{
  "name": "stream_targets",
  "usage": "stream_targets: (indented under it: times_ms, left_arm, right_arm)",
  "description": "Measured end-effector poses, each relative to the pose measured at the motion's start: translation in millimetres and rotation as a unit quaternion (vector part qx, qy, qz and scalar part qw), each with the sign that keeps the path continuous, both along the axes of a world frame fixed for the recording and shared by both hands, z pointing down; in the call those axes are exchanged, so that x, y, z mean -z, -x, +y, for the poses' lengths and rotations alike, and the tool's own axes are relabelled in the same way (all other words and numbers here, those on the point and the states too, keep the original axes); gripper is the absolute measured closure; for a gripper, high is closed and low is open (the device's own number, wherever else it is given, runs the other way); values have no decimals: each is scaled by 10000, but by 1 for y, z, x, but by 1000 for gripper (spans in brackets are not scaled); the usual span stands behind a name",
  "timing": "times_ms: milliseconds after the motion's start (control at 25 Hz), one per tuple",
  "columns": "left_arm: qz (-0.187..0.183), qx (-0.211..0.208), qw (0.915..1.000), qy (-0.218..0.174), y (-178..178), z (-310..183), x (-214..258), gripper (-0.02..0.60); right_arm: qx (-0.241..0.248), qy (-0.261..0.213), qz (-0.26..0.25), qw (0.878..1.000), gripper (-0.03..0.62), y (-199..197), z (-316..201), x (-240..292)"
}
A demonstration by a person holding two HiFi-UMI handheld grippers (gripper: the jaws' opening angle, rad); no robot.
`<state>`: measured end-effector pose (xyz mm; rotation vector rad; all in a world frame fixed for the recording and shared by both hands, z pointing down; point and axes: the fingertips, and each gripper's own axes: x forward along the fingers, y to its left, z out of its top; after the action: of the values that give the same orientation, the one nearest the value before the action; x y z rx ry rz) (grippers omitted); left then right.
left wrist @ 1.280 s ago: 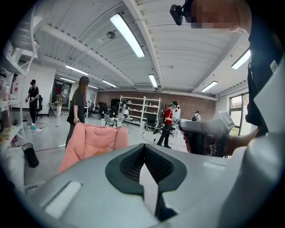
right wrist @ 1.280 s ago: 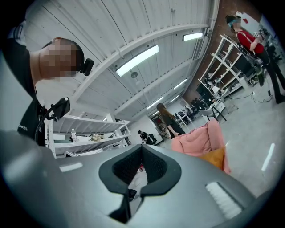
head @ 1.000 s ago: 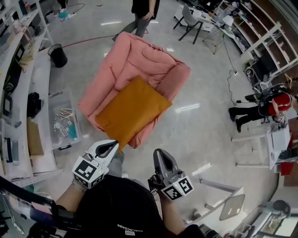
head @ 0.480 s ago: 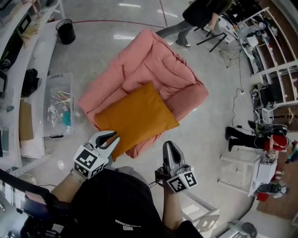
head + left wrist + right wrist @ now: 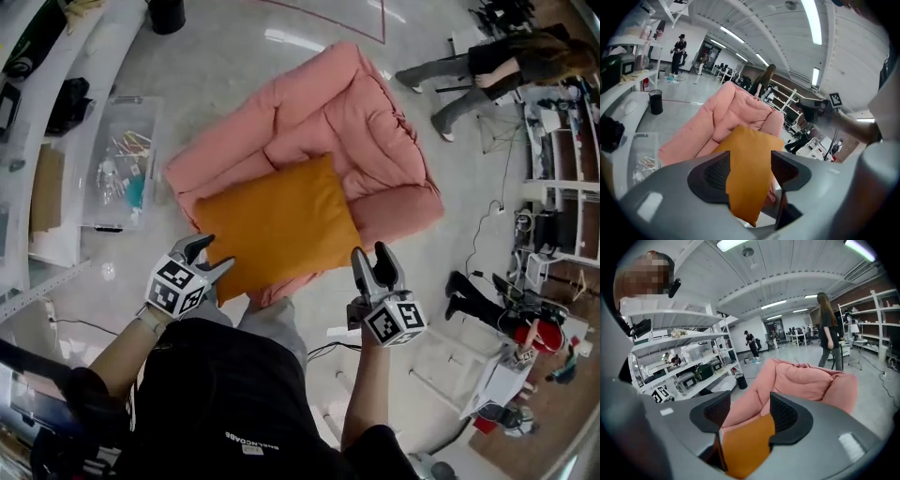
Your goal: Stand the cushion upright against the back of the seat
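An orange cushion (image 5: pixel 278 225) lies flat on the seat of a pink armchair (image 5: pixel 375 122), its front edge hanging over the seat's front. My left gripper (image 5: pixel 208 255) hovers just off the cushion's front-left corner, and its jaws are opening with no pad on the fabric. My right gripper (image 5: pixel 373 258) is a little beyond the front-right corner, clear of the cushion, its jaws also opening. In the left gripper view the cushion (image 5: pixel 747 173) shows through the gap of the left gripper (image 5: pixel 750 164). The right gripper view shows the cushion (image 5: pixel 745 446) below the armchair (image 5: pixel 801 376), beyond the right gripper (image 5: pixel 750 411).
A clear plastic bin (image 5: pixel 117 178) of small items stands on the floor left of the chair, beside white benches (image 5: pixel 37 141). A person (image 5: pixel 478 70) stands behind the chair at the upper right. Metal shelving (image 5: pixel 553 122) and cables line the right side.
Both grippers have come forward and down to the cushion's front corners, and their jaws have gone from shut to open. The bystander has walked to the right.
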<state>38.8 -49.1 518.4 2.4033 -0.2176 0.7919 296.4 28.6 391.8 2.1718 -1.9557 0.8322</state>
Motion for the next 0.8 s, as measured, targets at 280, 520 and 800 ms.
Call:
stream_targets:
  times_ms: [280,520,800]
  left_arm:
    - [-785,253,9966,72,2,11,-79,167]
    - [-1354,368,9885,563,-6,42,-143,108]
    - [-1801,165,9801,823,-22,60,-207,67]
  right_arm:
    - [745,1210,-220,9896,241,-44,-18,-85]
    - [1186,2209,-392,9673,206,-70,-12,-162]
    - [1557,3334,-376,9291,191,-80,-6,-234]
